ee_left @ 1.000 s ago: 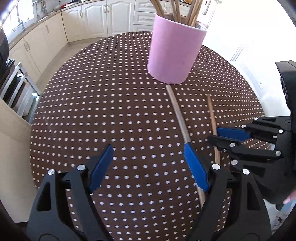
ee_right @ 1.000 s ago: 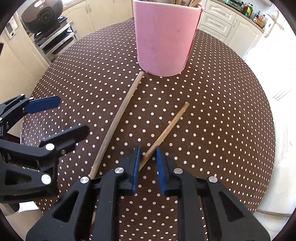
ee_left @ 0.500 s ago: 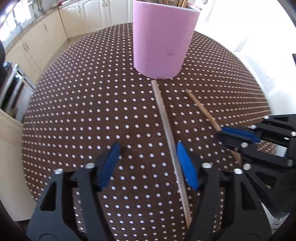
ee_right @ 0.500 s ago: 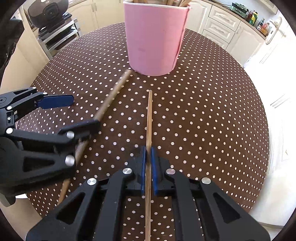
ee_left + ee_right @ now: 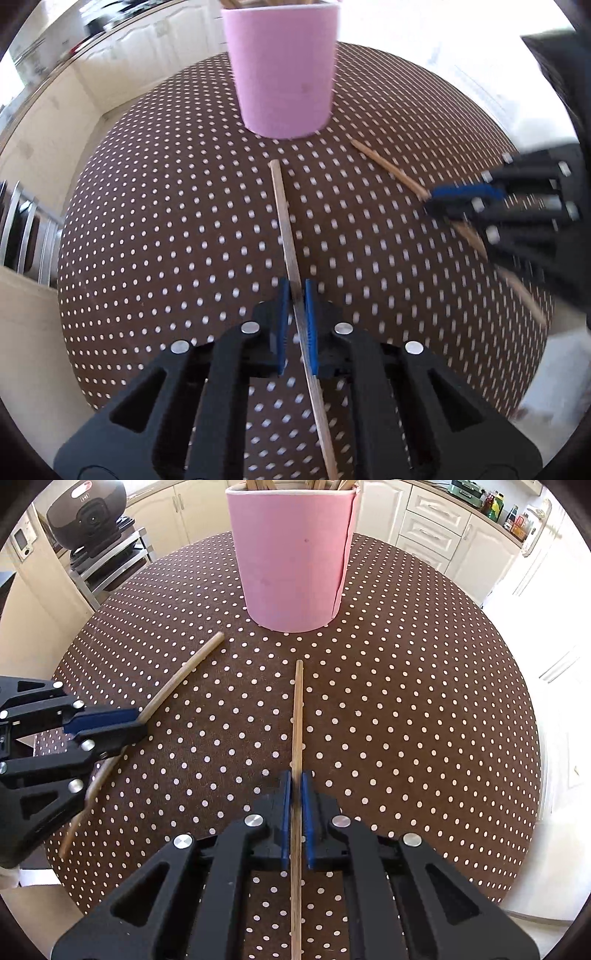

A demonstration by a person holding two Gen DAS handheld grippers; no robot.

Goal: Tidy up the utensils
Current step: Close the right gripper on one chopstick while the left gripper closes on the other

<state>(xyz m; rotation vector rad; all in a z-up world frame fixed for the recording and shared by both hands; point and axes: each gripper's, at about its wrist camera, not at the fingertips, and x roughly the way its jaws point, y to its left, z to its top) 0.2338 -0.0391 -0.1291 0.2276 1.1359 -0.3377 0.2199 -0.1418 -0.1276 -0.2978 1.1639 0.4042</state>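
A pink cylindrical holder (image 5: 284, 74) (image 5: 291, 561) with several wooden sticks in it stands at the far side of the round brown polka-dot table (image 5: 406, 701). My left gripper (image 5: 295, 291) (image 5: 138, 723) has its jaws closing onto a pale wooden stick (image 5: 282, 206) (image 5: 184, 672), blue pads pressed on its sides. The stick's far end points at the holder. My right gripper (image 5: 296, 779) (image 5: 434, 201) is shut on a thinner, darker wooden stick (image 5: 298, 709) (image 5: 388, 166), which also points toward the holder. Both grippers hold their sticks near the middle, side by side, the left one to the left.
A dark round appliance (image 5: 88, 513) sits on a metal rack beyond the table's left edge. Cream kitchen cabinets (image 5: 436, 517) line the back, with bottles (image 5: 498, 506) on the counter at the far right. The tablecloth between the sticks and the holder is bare.
The left gripper has moved over the pale stick and gone from wide open to shut on it. The right gripper has shut on the darker stick, which has swung in line with the holder.
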